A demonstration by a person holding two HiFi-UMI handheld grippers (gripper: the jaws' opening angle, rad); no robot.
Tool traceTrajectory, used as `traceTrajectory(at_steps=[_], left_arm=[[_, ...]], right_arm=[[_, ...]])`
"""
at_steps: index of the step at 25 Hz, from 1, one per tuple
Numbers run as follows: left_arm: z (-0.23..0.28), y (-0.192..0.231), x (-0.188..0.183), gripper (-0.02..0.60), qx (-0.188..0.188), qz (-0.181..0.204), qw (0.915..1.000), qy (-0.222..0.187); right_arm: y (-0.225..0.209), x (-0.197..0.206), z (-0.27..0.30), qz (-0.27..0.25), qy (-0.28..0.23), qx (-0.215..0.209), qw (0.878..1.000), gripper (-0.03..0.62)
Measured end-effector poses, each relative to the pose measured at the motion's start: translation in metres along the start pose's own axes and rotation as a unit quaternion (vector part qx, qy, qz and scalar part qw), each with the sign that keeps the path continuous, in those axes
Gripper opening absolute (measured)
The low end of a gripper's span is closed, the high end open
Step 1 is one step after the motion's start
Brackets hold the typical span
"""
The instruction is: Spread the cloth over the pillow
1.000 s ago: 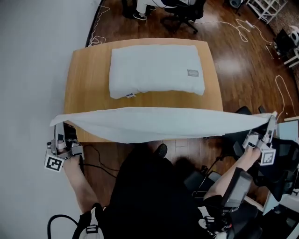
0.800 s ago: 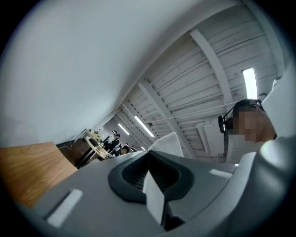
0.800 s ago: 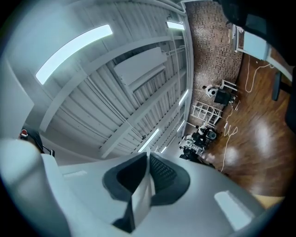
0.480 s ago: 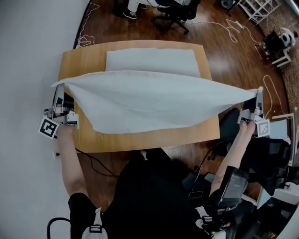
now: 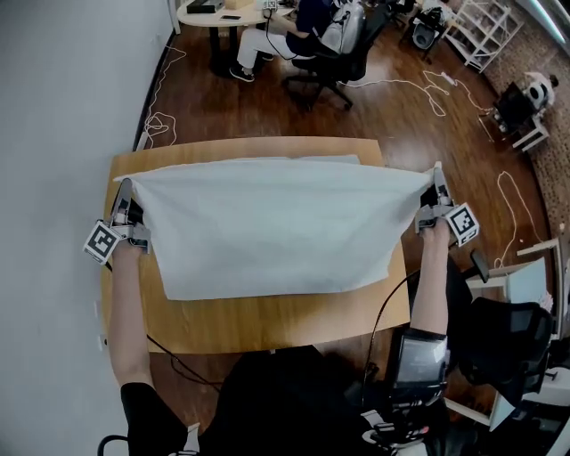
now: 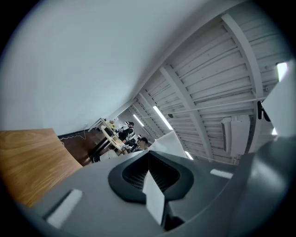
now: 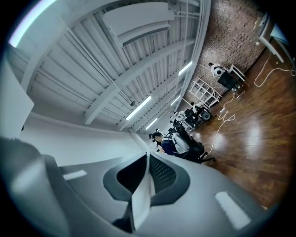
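Left gripper point(image 5: 121, 189): jaws pinched tight on far left corner of cloth point(image 5: 276, 232), thin white edge clamped between pads point(image 6: 138, 173).
Right gripper point(image 5: 435, 175): likewise pressed together on far right corner, white strip caught between pads point(image 7: 159, 173).
Cloth: white, pulled taut between both grippers, spread wide over far half of wooden table point(image 5: 267, 325); near edge hanging slack, lying toward table middle.
Both forearms stretched forward along table's sides.
Behind table: seated person point(image 5: 307, 22) on office chair, cables on wood floor point(image 5: 427, 98).
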State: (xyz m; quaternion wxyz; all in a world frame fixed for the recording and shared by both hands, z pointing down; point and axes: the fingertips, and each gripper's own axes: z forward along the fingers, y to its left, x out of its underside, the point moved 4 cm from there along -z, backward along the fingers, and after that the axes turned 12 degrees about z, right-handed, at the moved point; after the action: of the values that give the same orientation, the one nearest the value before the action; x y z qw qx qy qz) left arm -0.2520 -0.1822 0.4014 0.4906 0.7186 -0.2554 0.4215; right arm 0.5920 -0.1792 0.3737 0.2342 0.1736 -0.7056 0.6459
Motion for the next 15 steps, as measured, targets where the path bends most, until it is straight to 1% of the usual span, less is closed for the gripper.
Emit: traceTrajectory(at_steps=[3, 6, 9, 12, 15], left_arm=[[0.040, 0.008, 0.006, 0.006, -0.010, 0.006, 0.9999, 0.006], [0.072, 0.030, 0.016, 0.006, -0.052, 0.007, 0.9984, 0.022], [0.102, 0.060, 0.032, 0.006, -0.078, 0.009, 0.9961, 0.040], [0.124, 0.088, 0.051, 0.006, -0.099, 0.017, 0.9924, 0.072], [0.133, 0.119, 0.070, 0.006, -0.120, 0.036, 0.9858, 0.112]], right_arm=[[-0.017, -0.003, 0.056, 0.012, 0.022, 0.006, 1.000, 0.023], [-0.034, 0.001, 0.111, 0.018, 0.040, 0.013, 0.999, 0.023], [-0.056, 0.018, 0.162, 0.023, 0.057, 0.026, 0.998, 0.021], [-0.081, 0.035, 0.202, 0.023, 0.072, 0.042, 0.996, 0.021], [-0.108, 0.063, 0.236, 0.013, 0.096, 0.052, 0.994, 0.021]])
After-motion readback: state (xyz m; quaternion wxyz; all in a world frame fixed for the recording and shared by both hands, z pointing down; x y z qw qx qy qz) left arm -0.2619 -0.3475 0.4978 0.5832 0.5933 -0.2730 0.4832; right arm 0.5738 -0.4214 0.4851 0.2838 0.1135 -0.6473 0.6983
